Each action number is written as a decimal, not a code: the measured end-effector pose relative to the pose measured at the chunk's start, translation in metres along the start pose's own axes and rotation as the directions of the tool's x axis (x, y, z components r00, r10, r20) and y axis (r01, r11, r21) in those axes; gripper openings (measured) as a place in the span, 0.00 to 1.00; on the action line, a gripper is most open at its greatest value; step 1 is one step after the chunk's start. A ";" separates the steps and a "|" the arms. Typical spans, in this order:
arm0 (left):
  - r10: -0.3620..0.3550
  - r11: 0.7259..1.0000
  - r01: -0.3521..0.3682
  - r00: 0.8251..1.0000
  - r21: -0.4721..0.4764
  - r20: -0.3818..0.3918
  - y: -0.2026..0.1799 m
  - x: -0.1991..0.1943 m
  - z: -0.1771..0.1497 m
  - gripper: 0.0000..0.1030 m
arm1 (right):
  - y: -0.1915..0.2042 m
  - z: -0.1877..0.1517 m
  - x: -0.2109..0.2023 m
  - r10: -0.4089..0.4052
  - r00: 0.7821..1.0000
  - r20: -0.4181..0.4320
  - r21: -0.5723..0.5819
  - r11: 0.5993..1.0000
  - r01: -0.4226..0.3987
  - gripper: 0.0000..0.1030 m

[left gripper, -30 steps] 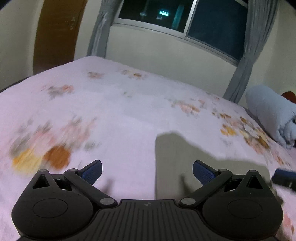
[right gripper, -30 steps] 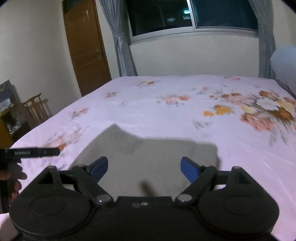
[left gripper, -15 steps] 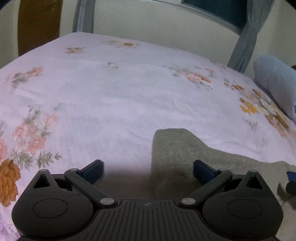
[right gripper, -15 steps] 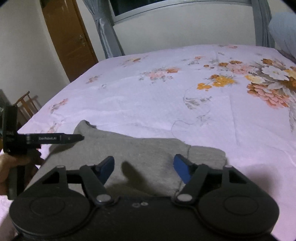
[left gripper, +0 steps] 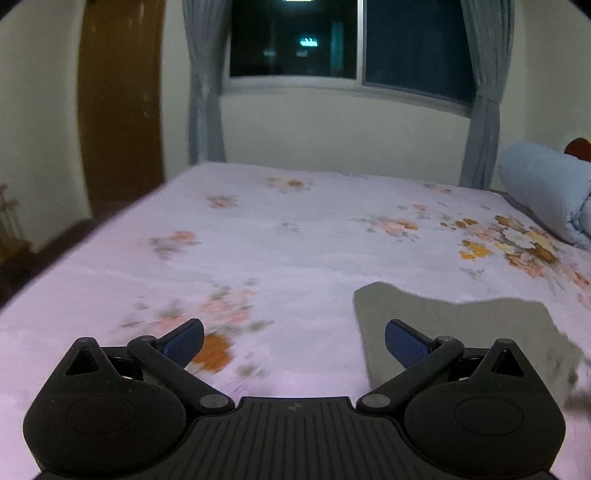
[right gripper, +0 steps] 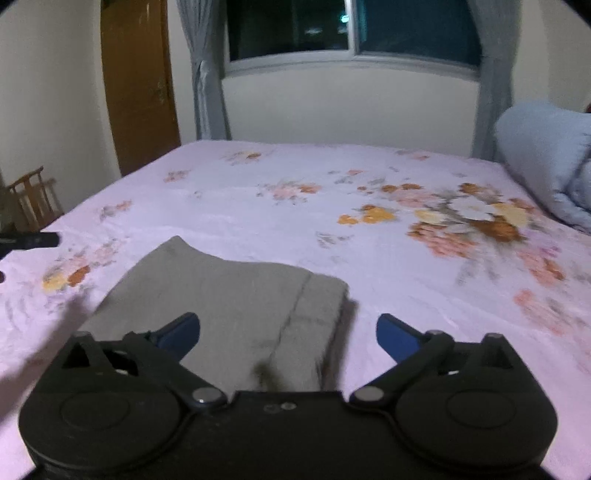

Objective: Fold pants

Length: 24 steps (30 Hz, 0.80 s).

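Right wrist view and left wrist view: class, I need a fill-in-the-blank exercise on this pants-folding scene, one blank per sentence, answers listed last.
1. The grey pants lie on a bedsheet printed with ____.
2. Both the left gripper and the right gripper have their jaws ____.
3. The rolled blanket at the bed's far right is light ____.
4. Left of the window stands a brown ____.

Answers: flowers; open; blue; door

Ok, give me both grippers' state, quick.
Left gripper: open, holding nothing.
Right gripper: open, holding nothing, above the gray pants.
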<state>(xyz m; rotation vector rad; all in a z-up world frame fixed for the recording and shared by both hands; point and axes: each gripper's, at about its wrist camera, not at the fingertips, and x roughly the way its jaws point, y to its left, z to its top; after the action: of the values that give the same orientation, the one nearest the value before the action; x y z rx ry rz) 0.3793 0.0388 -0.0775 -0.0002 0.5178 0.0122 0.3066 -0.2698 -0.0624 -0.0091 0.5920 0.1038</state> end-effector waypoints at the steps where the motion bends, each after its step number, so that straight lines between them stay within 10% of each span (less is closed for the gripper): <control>1: 0.003 1.000 -0.003 1.000 0.006 0.009 0.002 -0.018 -0.004 1.00 | 0.003 -0.004 -0.018 -0.016 1.000 0.022 0.002 1.000 0.016 0.94; 9: 0.022 0.999 -0.024 0.997 0.022 0.069 -0.002 -0.164 -0.037 1.00 | 0.033 -0.030 -0.148 -0.096 0.979 0.178 0.056 0.995 0.087 0.94; 24: -0.030 0.999 0.027 0.991 0.022 0.133 -0.038 -0.315 -0.069 1.00 | 0.077 -0.062 -0.258 -0.083 0.982 0.170 0.036 0.996 0.077 0.94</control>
<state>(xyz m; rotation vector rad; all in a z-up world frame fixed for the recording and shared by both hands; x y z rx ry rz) 0.0721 -0.0032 0.0179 0.0126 0.3838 -0.0207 0.0515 -0.2203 0.0313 0.0047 0.4209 0.0173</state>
